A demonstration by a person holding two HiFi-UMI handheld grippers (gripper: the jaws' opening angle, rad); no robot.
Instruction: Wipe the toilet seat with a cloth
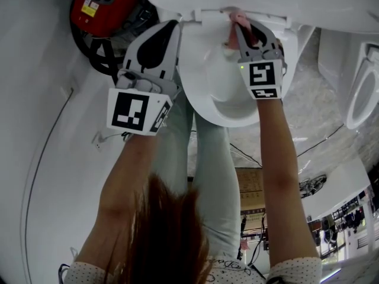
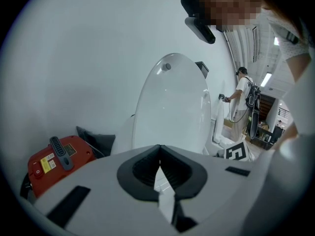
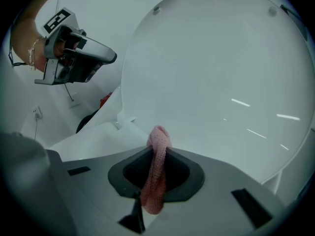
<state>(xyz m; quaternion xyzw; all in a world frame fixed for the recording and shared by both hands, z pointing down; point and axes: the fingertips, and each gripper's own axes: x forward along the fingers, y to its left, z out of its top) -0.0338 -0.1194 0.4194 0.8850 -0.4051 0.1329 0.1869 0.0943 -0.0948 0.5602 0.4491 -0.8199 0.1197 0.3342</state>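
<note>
Cloth (image 3: 156, 177), one pink, is hanging pinched in right gripper (image 3: 158, 146); left gripper (image 2: 159, 157) is sitting pressed together. Red machine (image 2: 78, 155); its label (image 2: 47, 163) is looking unreadable.

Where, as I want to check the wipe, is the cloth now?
The pink cloth is clamped in the right gripper, upper right of centre in the head view, at the rear of the seat just below the raised lid.

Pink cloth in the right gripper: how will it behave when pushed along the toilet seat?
Likely floppy: the pink cloth hangs limp from the right gripper, bunched like a rope. Probably light and soft, given its knit texture, so it should fold rather than push flat. The glossy toilet seat likely offers little drag.
</note>
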